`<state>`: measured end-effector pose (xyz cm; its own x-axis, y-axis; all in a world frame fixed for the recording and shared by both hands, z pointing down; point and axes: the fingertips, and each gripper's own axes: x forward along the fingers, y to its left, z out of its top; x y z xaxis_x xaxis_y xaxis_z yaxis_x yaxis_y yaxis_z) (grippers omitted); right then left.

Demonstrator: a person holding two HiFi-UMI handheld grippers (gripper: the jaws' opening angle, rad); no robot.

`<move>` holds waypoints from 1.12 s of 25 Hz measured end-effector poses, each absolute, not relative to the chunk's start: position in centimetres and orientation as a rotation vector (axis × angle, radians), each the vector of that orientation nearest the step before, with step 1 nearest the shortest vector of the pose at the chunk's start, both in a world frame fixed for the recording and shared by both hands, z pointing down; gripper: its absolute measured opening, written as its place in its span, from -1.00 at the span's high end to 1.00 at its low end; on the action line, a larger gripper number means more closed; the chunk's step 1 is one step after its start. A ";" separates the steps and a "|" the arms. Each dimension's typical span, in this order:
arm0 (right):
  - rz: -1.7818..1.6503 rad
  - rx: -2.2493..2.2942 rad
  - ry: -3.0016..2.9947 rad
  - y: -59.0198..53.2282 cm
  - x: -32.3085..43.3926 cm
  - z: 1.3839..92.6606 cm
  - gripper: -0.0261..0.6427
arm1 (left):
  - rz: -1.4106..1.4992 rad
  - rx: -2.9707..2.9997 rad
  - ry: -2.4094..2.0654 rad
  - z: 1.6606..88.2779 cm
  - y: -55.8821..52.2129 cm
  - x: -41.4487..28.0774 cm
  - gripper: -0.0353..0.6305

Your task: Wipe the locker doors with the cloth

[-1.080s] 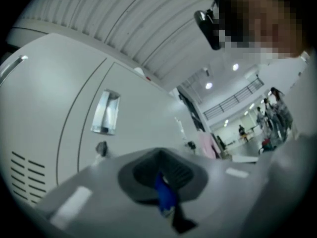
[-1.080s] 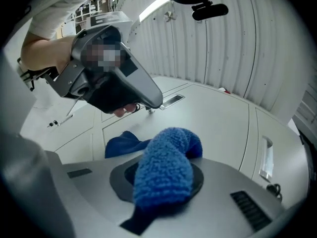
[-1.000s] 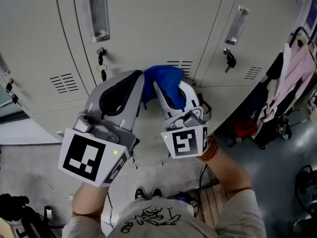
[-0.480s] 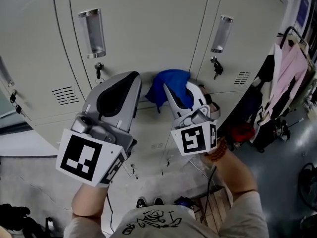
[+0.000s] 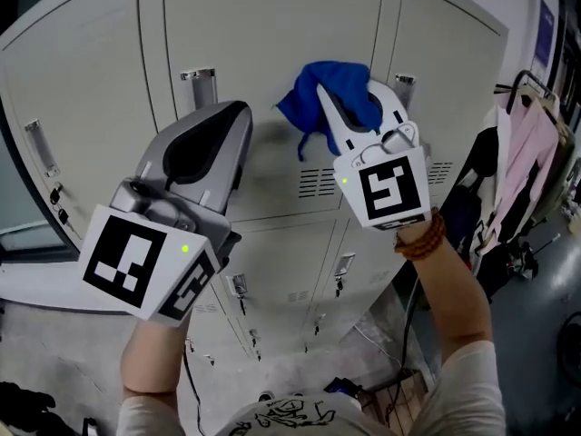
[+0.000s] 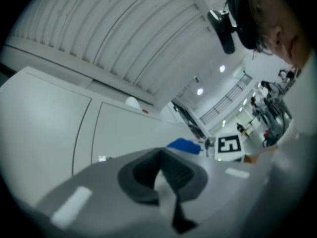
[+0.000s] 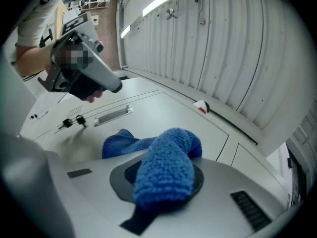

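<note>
A blue cloth (image 5: 320,96) is pinched in my right gripper (image 5: 359,100), which is shut on it and holds it against the grey locker door (image 5: 272,34), high up between two recessed handles. In the right gripper view the fluffy cloth (image 7: 166,170) fills the jaws of the right gripper (image 7: 166,185) and trails onto the door. My left gripper (image 5: 229,121) hovers to the left of the cloth, shut with nothing in it. In the left gripper view the left gripper (image 6: 163,175) points along the lockers, and the cloth (image 6: 184,144) shows small beyond it.
Recessed handles (image 5: 198,82) (image 5: 405,84) sit on either side of the cloth, with vent slots (image 5: 318,182) below. Lower doors carry hanging keys (image 5: 239,286). A clothes rack with garments (image 5: 526,153) stands at the right. A handle and keys (image 7: 74,122) lie left of the cloth.
Both grippers have risen up the locker front. The cloth has moved from the low vent slots to the upper door between the handles, still held by the right gripper.
</note>
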<state>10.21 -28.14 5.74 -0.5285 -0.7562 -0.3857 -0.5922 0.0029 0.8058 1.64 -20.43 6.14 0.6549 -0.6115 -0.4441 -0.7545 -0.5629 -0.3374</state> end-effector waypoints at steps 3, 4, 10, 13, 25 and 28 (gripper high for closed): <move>-1.611 1.481 -2.086 -28.0 10.7 0.3 0.85 | 0.376 -2.321 1.066 3.9 -20.3 1.2 0.89; -1.624 1.507 -2.082 -28.0 10.9 -1.5 0.85 | 0.376 -2.302 1.066 3.2 -20.2 1.1 0.89; -1.624 1.614 -2.103 -27.9 11.8 -8.0 0.85 | 0.333 -2.147 1.100 1.4 -18.8 0.6 0.89; -1.586 1.647 -2.167 -27.8 11.9 -8.3 0.85 | 0.349 -2.184 1.087 1.6 -18.7 0.1 0.89; -1.285 1.423 -2.741 -20.8 7.6 7.3 0.85 | 0.343 -2.362 1.125 11.6 -19.0 -1.0 0.89; -1.198 1.426 -2.822 -18.4 7.1 11.9 0.85 | 0.358 -2.371 1.129 14.0 -17.4 -0.3 0.89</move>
